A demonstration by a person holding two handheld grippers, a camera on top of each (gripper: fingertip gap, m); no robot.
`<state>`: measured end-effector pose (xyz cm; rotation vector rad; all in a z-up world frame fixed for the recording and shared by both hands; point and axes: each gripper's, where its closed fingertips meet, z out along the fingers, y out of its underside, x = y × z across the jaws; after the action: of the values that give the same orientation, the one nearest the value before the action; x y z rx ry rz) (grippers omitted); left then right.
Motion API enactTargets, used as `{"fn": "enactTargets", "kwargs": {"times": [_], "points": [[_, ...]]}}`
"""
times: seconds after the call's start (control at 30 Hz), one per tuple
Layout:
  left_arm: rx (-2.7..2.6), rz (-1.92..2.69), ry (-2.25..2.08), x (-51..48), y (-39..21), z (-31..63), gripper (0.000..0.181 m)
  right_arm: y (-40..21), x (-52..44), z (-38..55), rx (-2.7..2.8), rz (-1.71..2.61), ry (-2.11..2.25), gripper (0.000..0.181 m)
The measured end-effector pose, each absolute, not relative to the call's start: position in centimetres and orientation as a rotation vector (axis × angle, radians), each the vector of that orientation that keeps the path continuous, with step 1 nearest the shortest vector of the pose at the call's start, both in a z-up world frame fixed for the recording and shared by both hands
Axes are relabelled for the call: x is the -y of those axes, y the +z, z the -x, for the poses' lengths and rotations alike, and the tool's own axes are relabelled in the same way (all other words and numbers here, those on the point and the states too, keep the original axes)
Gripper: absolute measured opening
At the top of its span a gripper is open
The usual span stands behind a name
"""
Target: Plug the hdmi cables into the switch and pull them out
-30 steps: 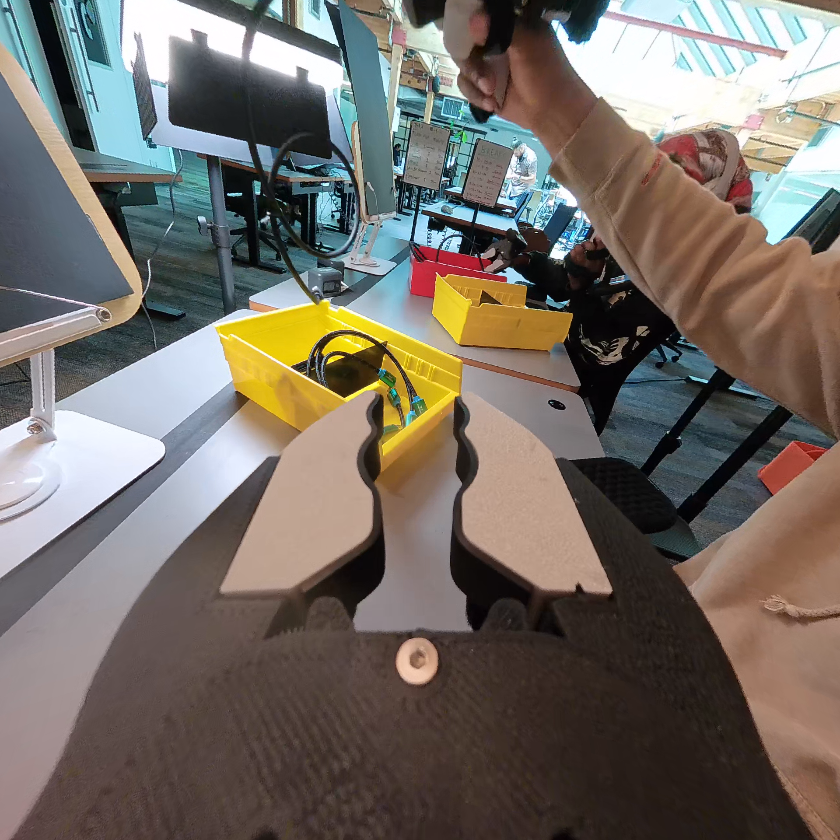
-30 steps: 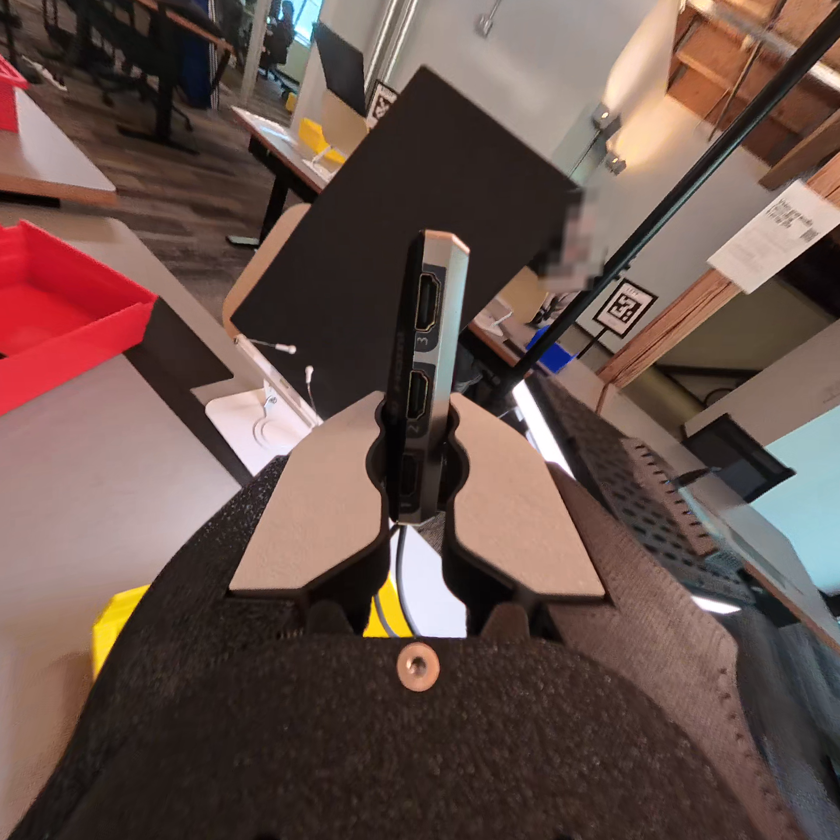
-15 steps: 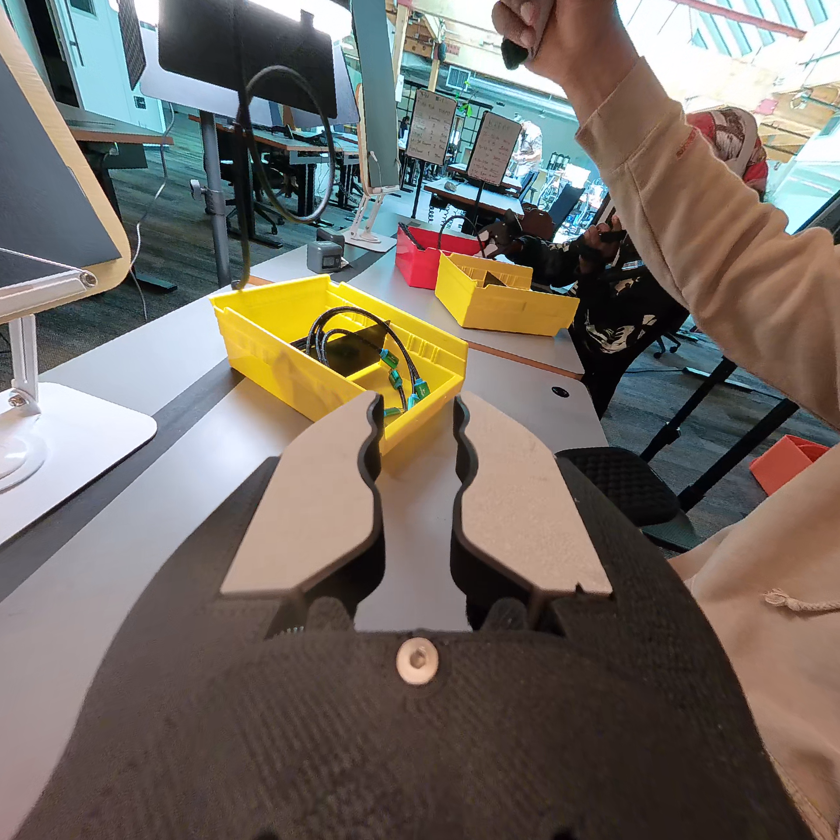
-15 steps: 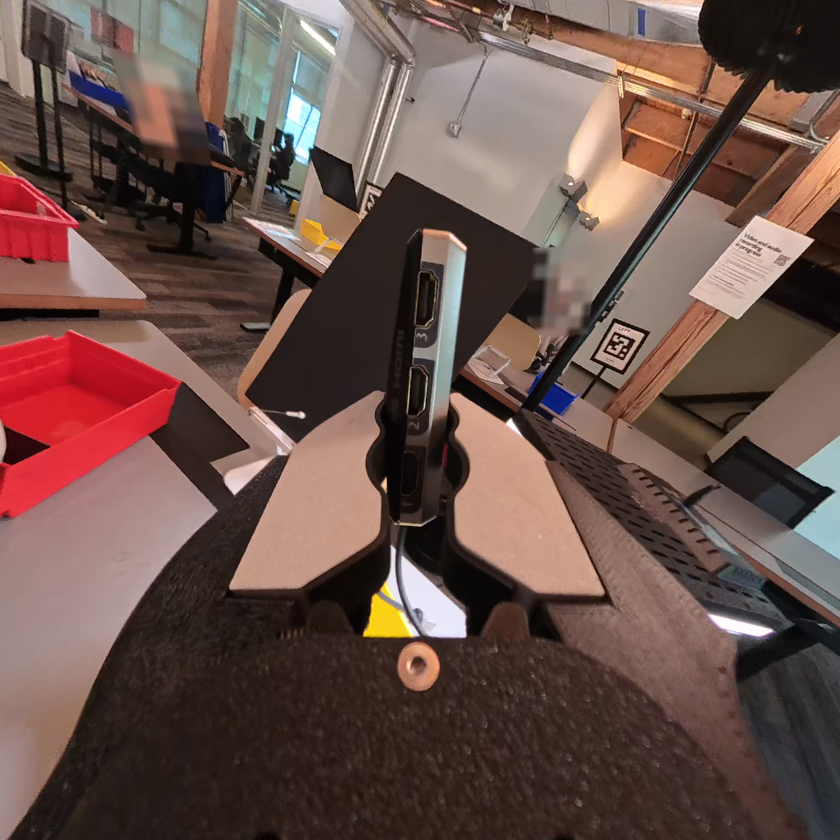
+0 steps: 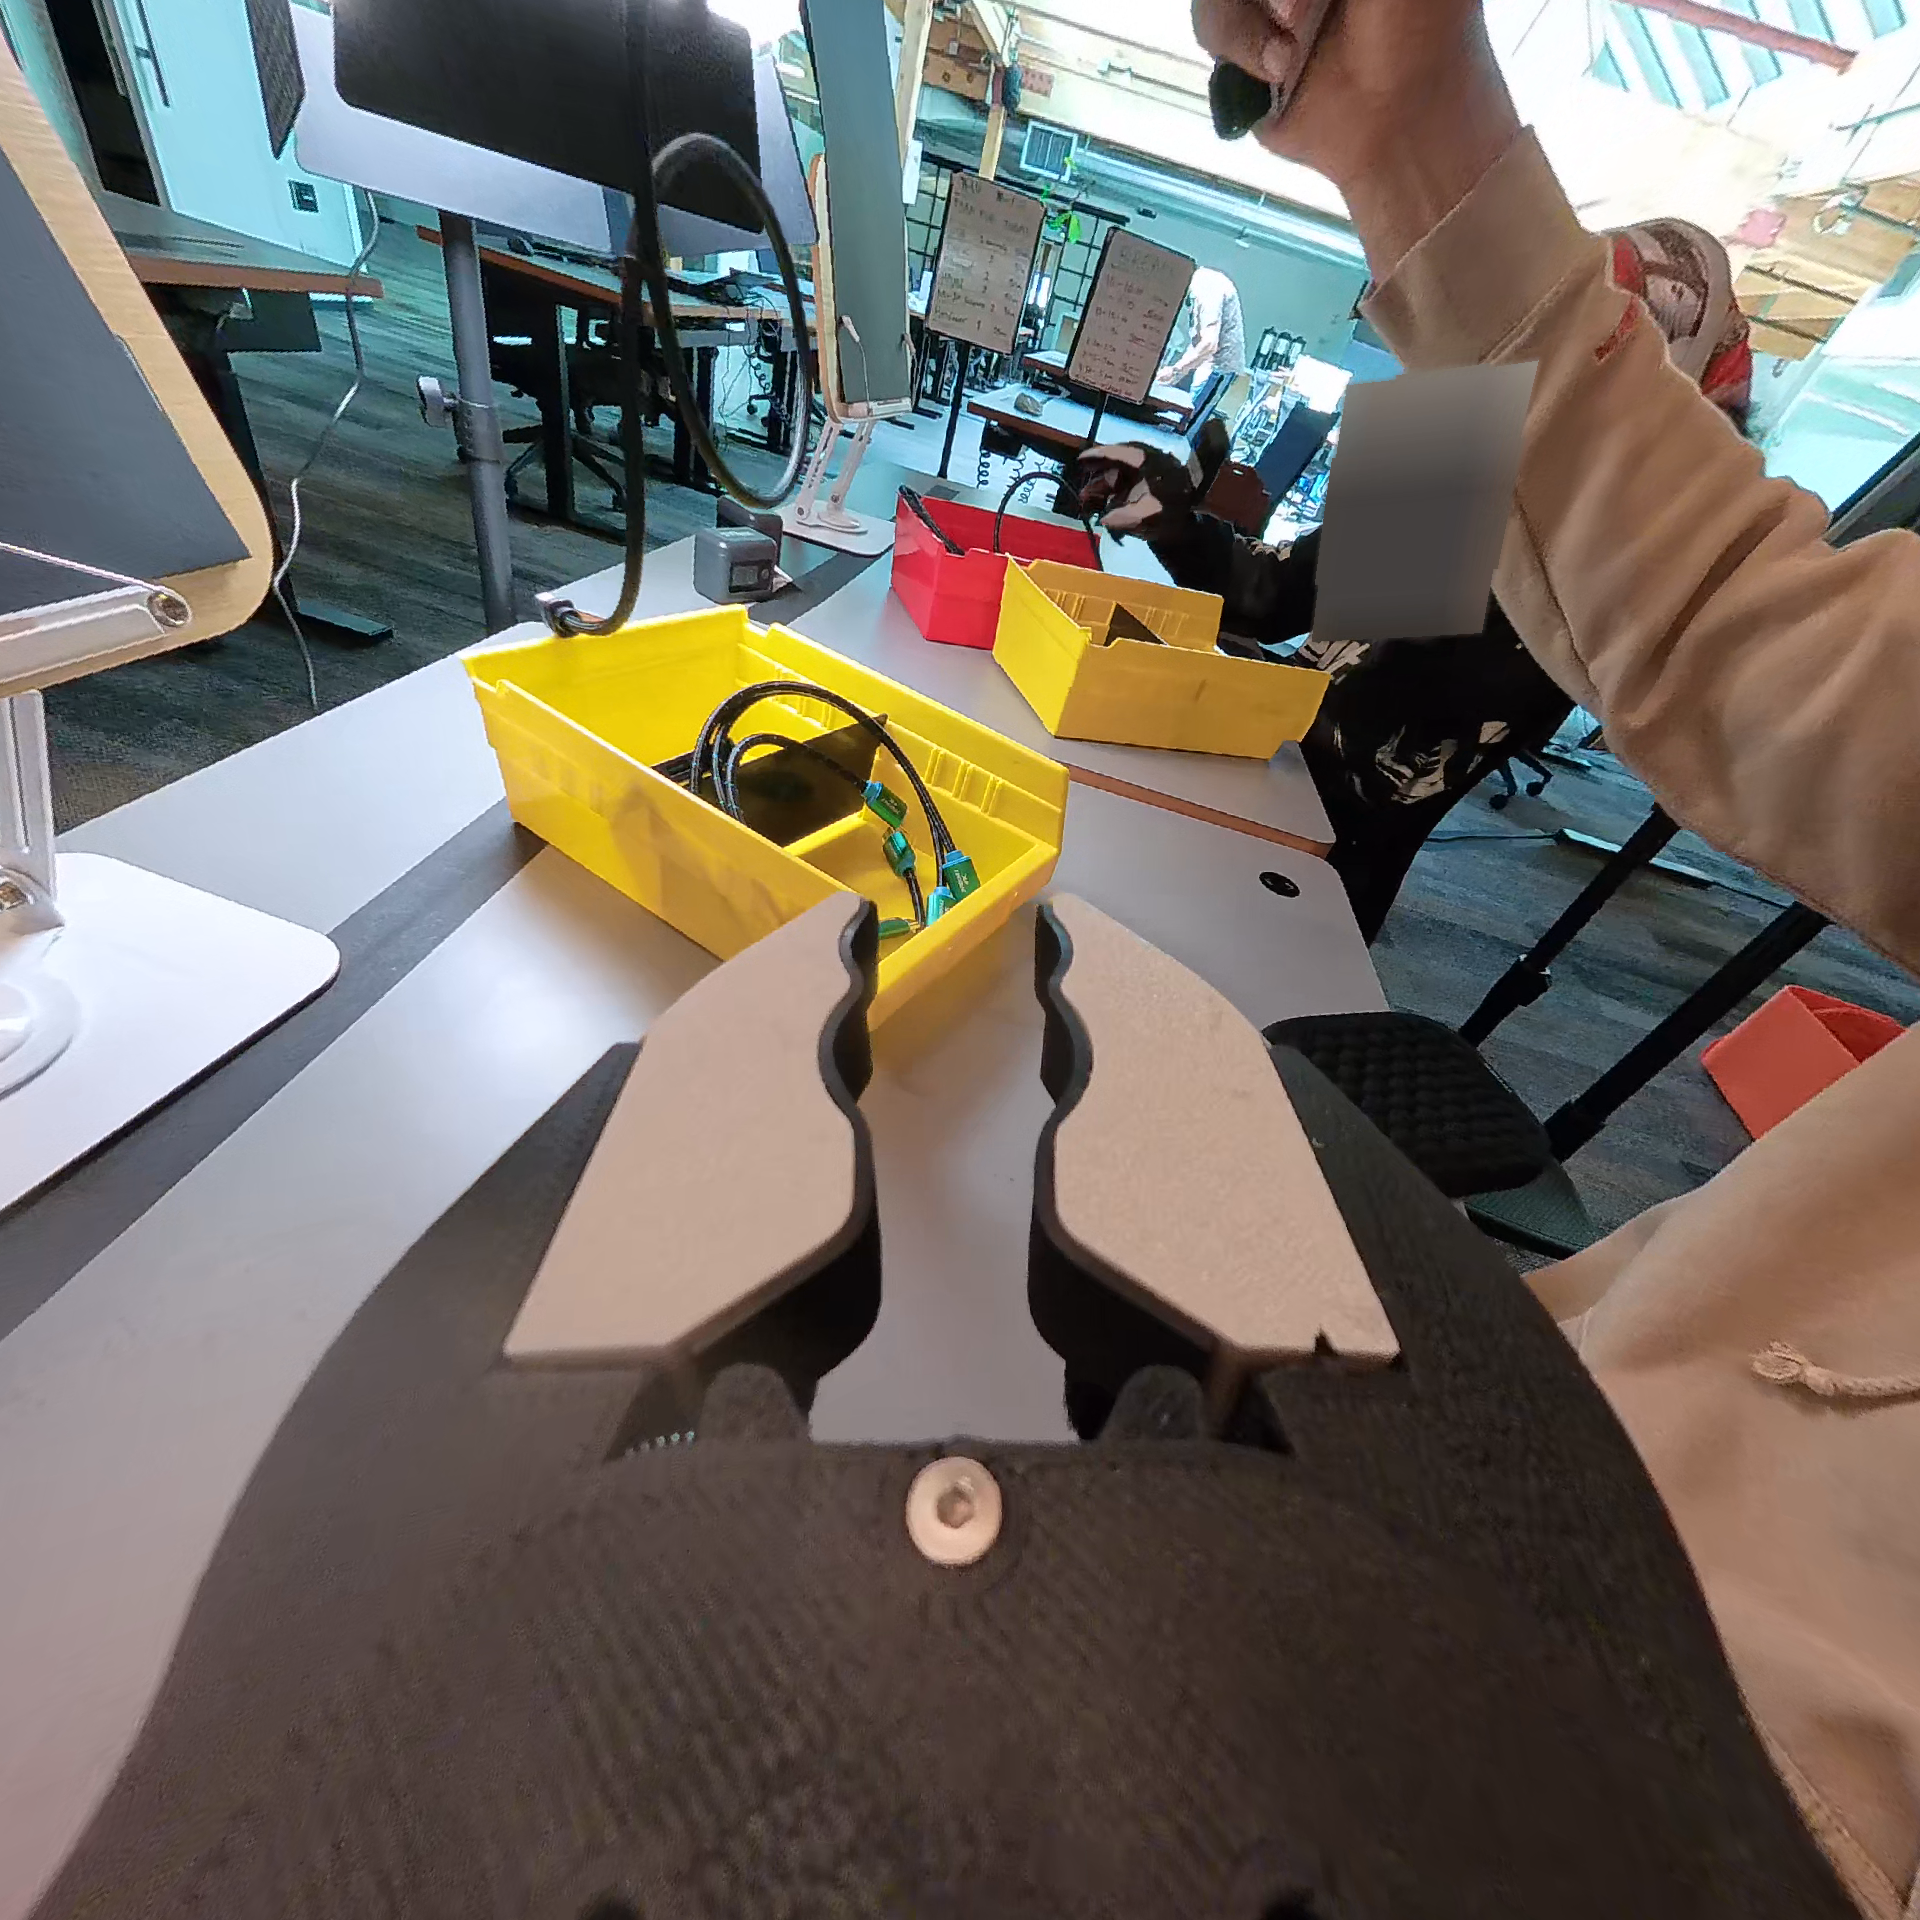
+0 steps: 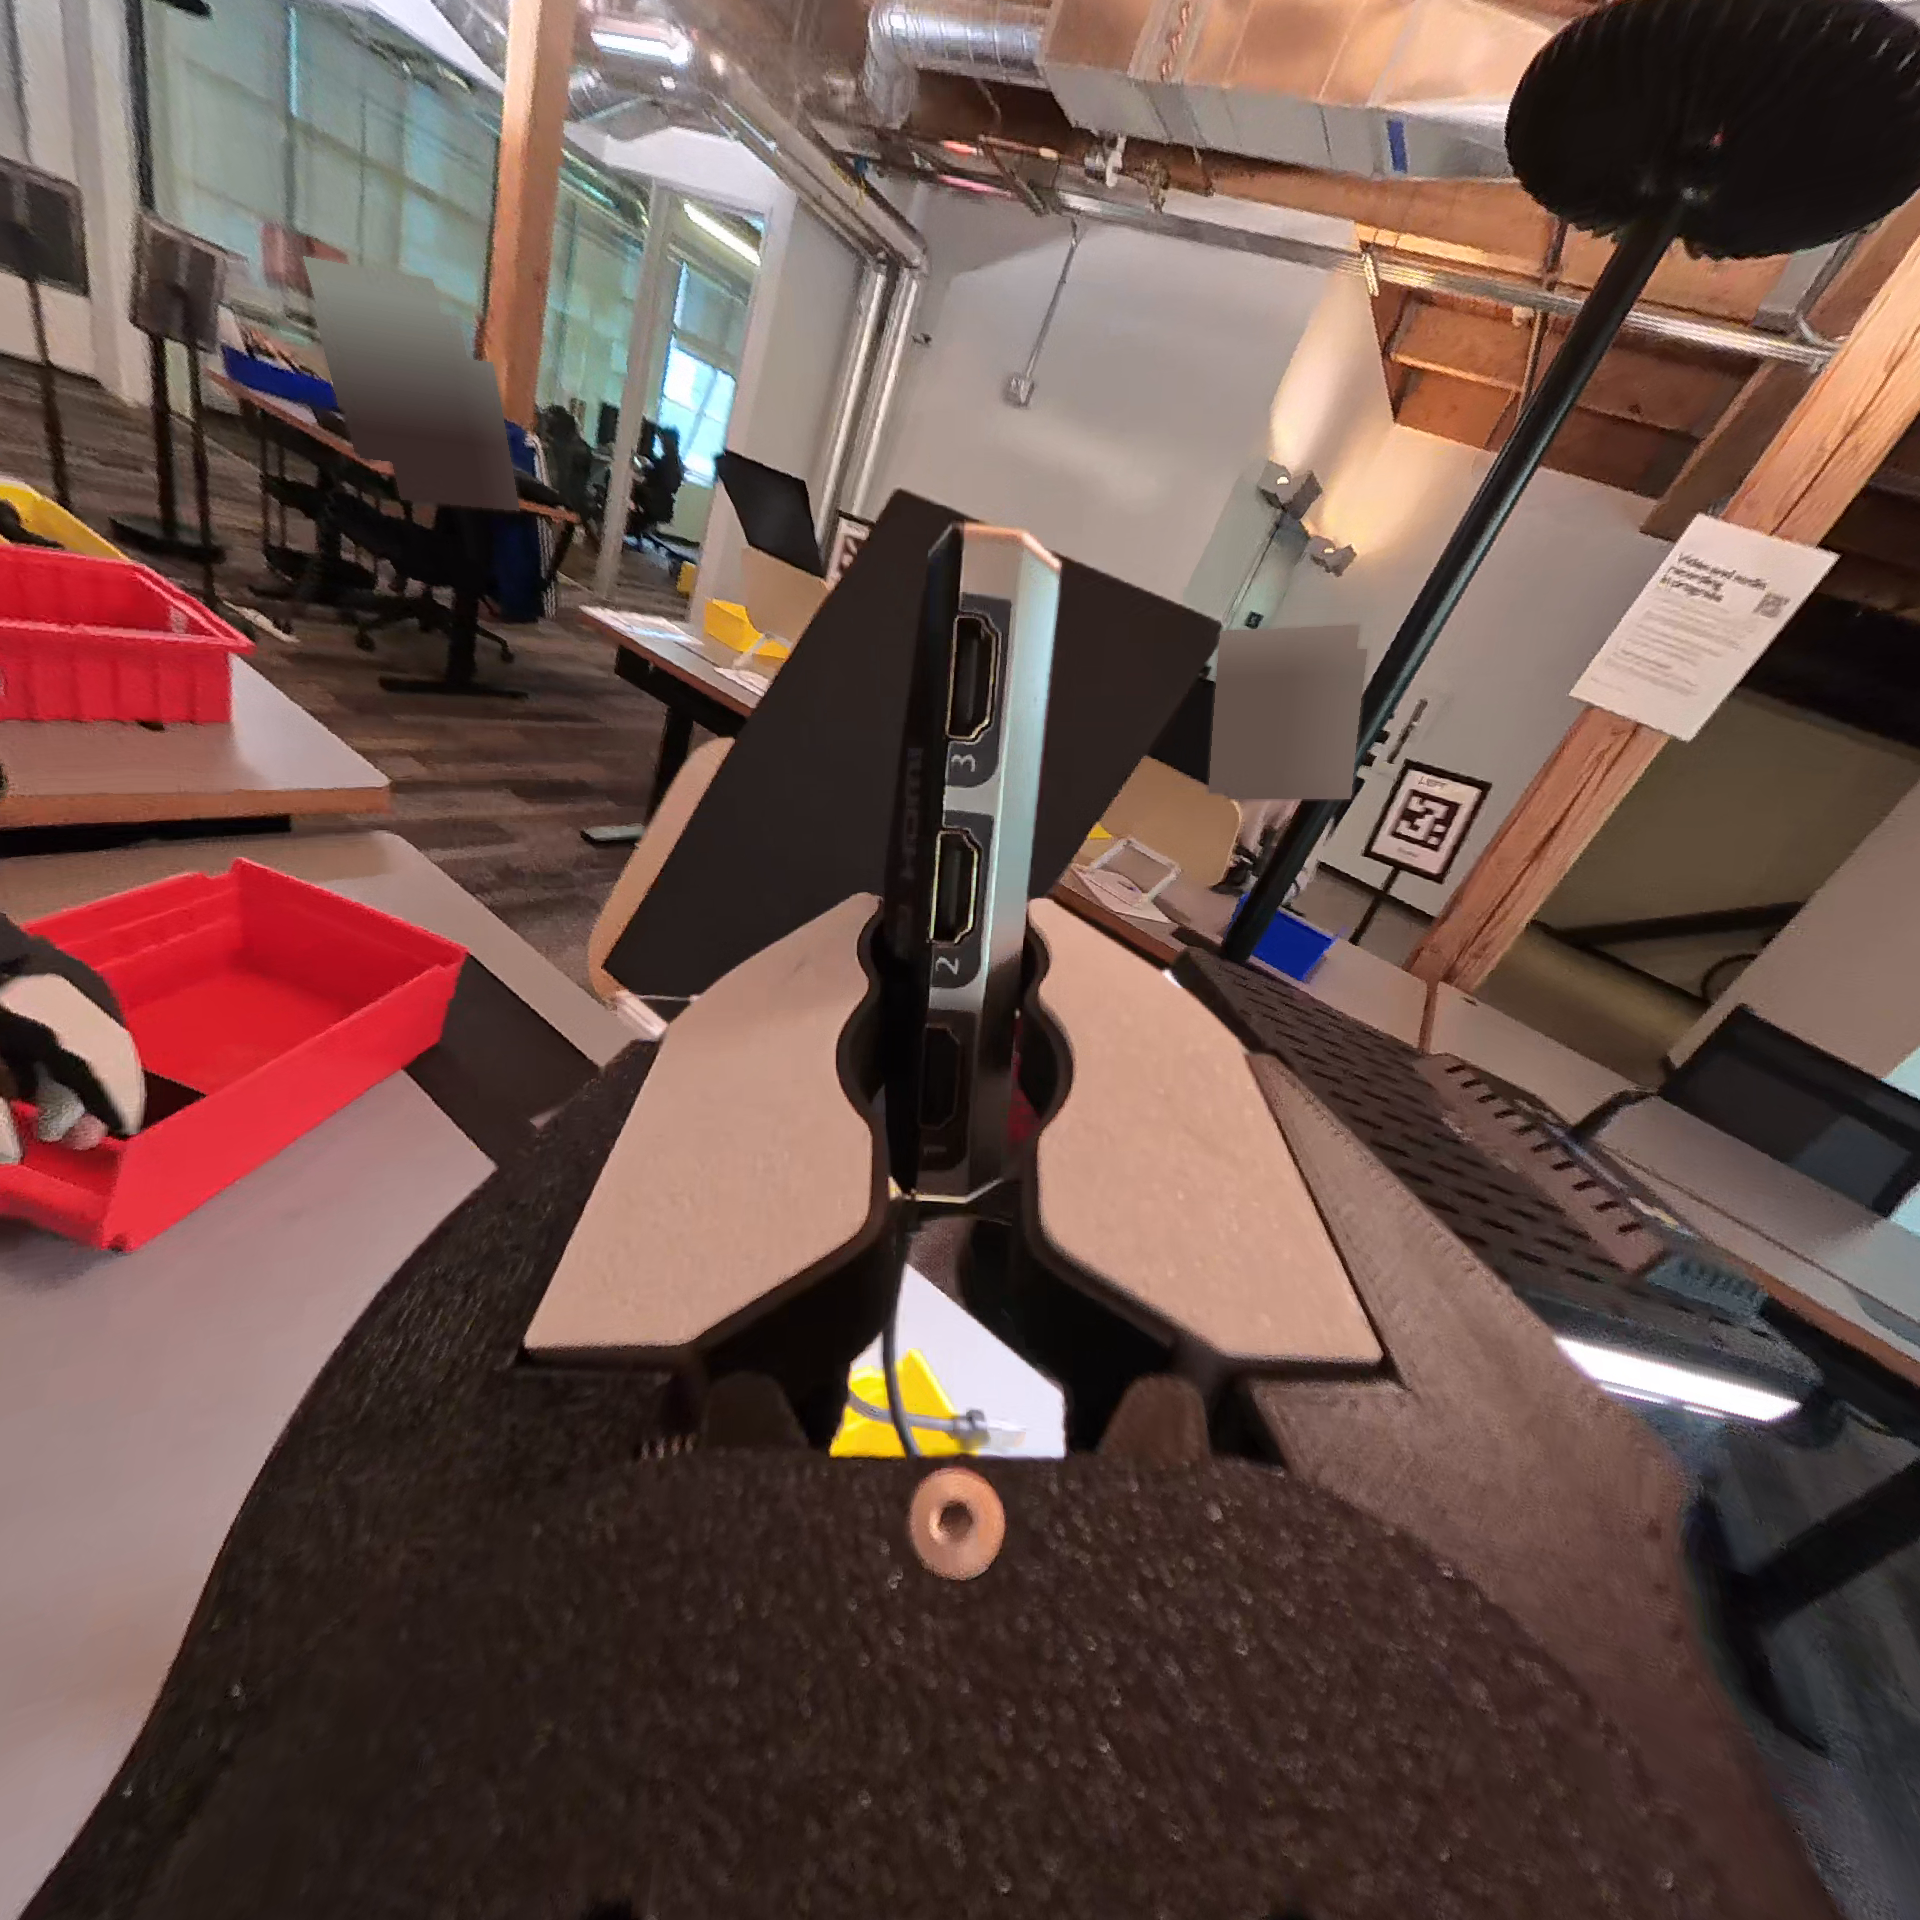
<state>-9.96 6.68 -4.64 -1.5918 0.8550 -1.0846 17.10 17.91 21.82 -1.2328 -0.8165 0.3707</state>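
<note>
The left hand-held gripper (image 5: 948, 966) hangs low over the smooth grey counter (image 5: 343, 1122), its two flat, matte grey fingers (image 5: 717, 1132) parted with a clear gap and nothing between them; their inner edges are wavy and lined with black. Its body is wrapped in coarse black woven fabric. Just beyond the fingertips sits a glossy yellow plastic bin (image 5: 644, 821), rectangular with ribbed walls, lying slantwise near the counter's far edge. Inside it the hdmi cables (image 5: 831, 748) lie coiled: black, rubbery loops ending in small green metallic plugs (image 5: 958, 875) bunched at the bin's near corner, partly over a flat black square piece on the bin floor. A thick black cord (image 5: 665, 343) dangles from above, loops, and ends at the bin's far-left corner. On a neighbouring counter beyond stand a second yellow bin (image 5: 1143, 686) and a red one (image 5: 945, 582).

The right hand-held gripper (image 6: 956, 956) is raised high and is clamped on the switch (image 6: 987, 790), a slim, dark metal slab held upright on end. Its narrow face shows three port openings stacked one above another, all unplugged; the lowest sits between the fingers. A thin cord (image 6: 896, 1340) trails from the switch's bottom end. In the left wrist view the person's hand (image 5: 1351, 73) and beige sleeve reach up to the frame's top.
</note>
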Motion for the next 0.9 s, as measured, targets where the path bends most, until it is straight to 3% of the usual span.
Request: {"fn": "enactTargets", "kwargs": {"times": [0.37,0.9], "points": [[-0.847,1.616,-1.093,-7.2,-5.4,9.9,0.029,23.3,-15.5,-17.5,0.782,1.224,0.538,0.021],[-0.839,1.631,-1.092,-7.5,-5.8,10.1,0.029,7.3,-22.7,-17.6,0.999,1.702,0.407,0.021]]}}
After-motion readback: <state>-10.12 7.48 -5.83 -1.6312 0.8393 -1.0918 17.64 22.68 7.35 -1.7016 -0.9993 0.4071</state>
